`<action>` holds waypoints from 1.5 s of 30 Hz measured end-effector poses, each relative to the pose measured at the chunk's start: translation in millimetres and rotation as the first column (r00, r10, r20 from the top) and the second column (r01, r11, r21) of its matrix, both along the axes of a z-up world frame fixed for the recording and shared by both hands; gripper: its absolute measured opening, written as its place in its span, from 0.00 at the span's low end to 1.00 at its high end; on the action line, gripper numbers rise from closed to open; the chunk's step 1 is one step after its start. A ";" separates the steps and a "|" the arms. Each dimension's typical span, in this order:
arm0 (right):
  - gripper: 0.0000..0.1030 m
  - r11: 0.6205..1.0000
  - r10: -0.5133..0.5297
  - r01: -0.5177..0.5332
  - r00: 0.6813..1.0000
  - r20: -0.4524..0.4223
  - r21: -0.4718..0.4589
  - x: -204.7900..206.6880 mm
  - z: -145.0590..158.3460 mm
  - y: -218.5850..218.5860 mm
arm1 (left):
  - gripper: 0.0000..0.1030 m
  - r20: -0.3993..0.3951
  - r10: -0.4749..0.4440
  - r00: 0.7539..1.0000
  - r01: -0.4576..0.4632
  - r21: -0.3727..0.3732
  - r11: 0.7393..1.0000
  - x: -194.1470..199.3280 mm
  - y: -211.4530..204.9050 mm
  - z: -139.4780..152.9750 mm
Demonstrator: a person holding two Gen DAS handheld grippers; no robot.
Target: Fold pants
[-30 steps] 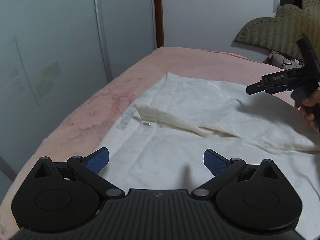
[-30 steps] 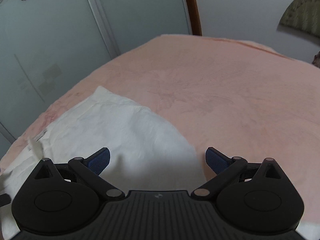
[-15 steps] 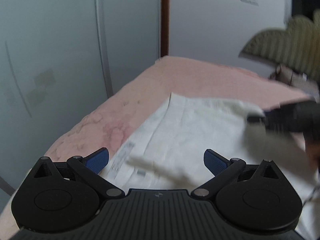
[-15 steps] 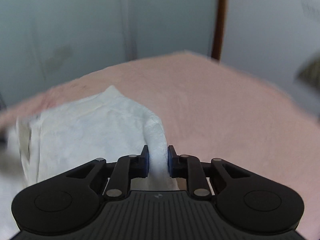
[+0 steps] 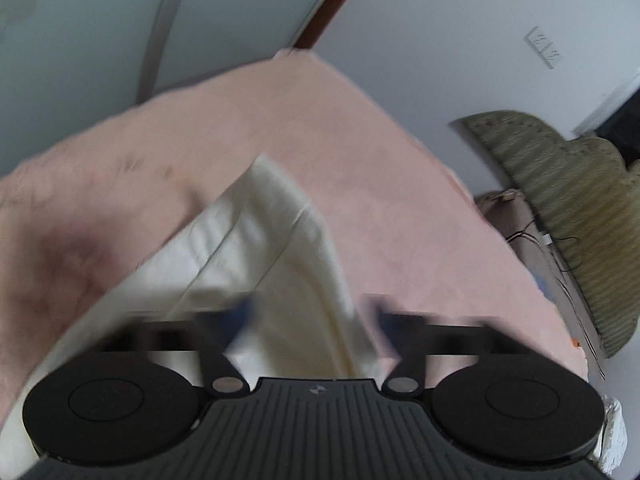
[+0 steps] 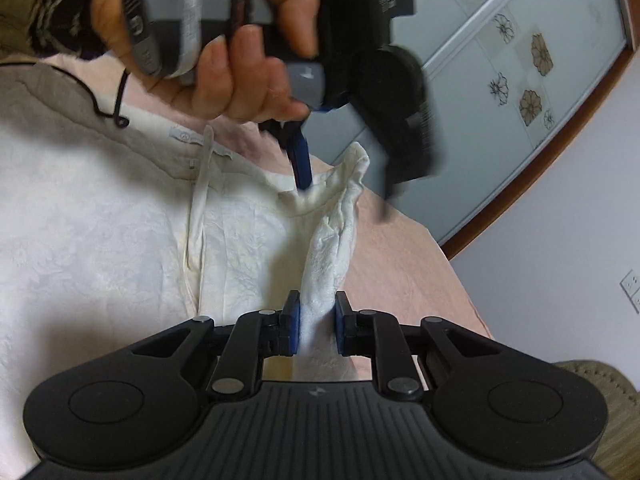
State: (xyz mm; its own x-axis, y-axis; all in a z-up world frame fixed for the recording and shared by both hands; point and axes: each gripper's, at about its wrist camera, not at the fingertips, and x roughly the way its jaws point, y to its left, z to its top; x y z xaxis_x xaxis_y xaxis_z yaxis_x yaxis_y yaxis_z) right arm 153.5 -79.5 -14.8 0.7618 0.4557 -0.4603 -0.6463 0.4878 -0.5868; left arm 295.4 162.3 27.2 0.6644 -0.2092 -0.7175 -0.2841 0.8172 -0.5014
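White pants (image 6: 100, 232) lie on a pink bed (image 6: 400, 264). My right gripper (image 6: 316, 322) is shut on a bunched fold of the pants and holds it up. My left gripper shows in the right wrist view (image 6: 344, 188), held by a hand, with its fingers part open astride the raised pants edge. In the left wrist view the left gripper (image 5: 312, 316) is motion-blurred, its jaws still apart with white pants cloth (image 5: 256, 240) between them.
The pink bed (image 5: 360, 152) runs back to a white wall and frosted sliding wardrobe doors (image 6: 520, 80). An olive scalloped headboard (image 5: 568, 208) stands at the right, with cables beside it. A drawstring (image 6: 198, 200) lies across the pants.
My right gripper stayed shut on the pants fold, lifted it and swung toward the left gripper. My left gripper moved onto the pants edge and its jaws are narrowing.
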 end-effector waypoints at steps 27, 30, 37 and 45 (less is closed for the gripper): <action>0.11 0.996 0.083 -0.077 0.988 -0.130 0.047 -204.7 -28.1 26.5 | 0.07 0.095 -0.095 0.991 0.073 0.208 0.975 -288.4 -3.8 -19.1; 0.11 0.997 0.061 -0.054 0.987 -0.148 0.052 -207.8 -36.9 31.8 | 0.09 0.091 -0.097 0.991 0.071 0.258 0.964 -291.0 -8.4 -25.2; 0.12 0.991 0.008 0.020 0.977 -0.212 0.131 -206.3 -38.7 31.0 | 0.11 0.092 -0.075 0.993 0.045 0.297 0.954 -297.4 -9.4 -30.5; 0.15 0.966 0.000 0.083 0.947 -0.320 0.245 -197.0 -35.2 24.0 | 0.17 0.121 -0.065 0.991 0.003 0.452 0.892 -299.1 -25.8 -32.3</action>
